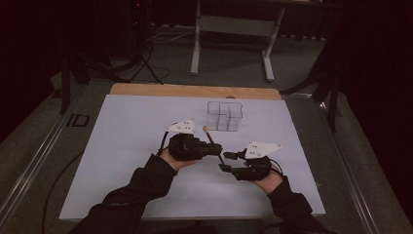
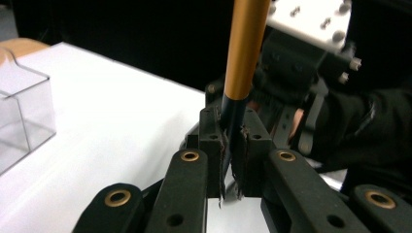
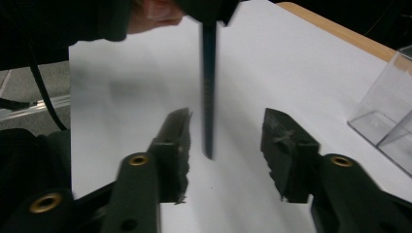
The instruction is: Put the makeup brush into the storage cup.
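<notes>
Clamping left gripper tight on dark lower shaft of brush, centre frame, orange handle rising to top edge. Right gripper open, jaws apart; brush tip hangs between pads, touching neither. Clear box above centre on table.

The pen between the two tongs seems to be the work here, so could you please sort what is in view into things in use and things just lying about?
In use:
- pen, gold barrel, dark lower end
- left tongs, shut on the pen
- right tongs, open, pen tip between the jaws

Lying about:
- clear plastic compartment box
- white table board
</notes>
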The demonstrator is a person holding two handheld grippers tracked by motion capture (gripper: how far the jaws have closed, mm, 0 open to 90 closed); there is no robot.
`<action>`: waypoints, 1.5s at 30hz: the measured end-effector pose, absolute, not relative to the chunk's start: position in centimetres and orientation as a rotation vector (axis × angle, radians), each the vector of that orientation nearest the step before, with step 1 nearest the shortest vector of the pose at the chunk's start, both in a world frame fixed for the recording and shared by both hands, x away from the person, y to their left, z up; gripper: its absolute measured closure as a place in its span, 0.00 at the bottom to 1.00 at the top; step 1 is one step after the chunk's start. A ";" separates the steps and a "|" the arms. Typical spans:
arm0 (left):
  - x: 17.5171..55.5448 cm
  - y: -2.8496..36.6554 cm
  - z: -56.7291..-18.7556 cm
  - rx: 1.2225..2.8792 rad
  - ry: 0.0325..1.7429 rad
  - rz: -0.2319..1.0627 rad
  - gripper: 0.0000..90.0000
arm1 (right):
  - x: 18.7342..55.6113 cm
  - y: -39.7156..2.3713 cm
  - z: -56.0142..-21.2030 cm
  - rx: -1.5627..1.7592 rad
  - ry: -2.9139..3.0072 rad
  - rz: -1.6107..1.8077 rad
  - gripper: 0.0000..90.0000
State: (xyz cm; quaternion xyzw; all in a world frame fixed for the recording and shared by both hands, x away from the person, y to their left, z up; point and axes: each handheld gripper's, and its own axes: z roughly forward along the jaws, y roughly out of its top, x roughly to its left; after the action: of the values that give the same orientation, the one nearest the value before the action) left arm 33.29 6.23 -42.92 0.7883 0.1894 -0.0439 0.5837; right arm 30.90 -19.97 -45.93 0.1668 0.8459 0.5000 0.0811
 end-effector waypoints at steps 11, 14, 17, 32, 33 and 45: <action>33.5 6.9 -42.2 2.020 0.446 -0.025 0.93 | 31.6 -21.8 -43.9 0.586 2.457 1.598 0.55; 33.3 6.6 -42.4 2.077 0.436 -0.022 0.93 | 31.7 -22.0 -43.4 0.602 2.435 1.624 0.54; 33.3 6.5 -42.6 2.105 0.430 -0.035 0.93 | 31.8 -21.8 -43.1 0.597 2.442 1.639 0.51; 33.2 5.1 -42.7 2.220 0.373 -0.050 0.93 | 31.4 -19.7 -41.8 0.632 2.418 1.747 0.53; 33.1 5.1 -42.6 2.226 0.371 -0.030 0.93 | 31.4 -19.5 -41.7 0.625 2.418 1.752 0.56; 33.2 4.4 -43.0 2.226 0.361 -0.042 0.93 | 32.0 -18.0 -41.4 0.650 2.449 1.818 0.73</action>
State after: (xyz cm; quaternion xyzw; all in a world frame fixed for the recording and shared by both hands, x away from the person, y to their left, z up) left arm 33.19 4.39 -43.02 0.8916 0.1447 -0.0169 0.4287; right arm 32.00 -18.00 -41.37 0.2086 0.7853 0.5829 0.0117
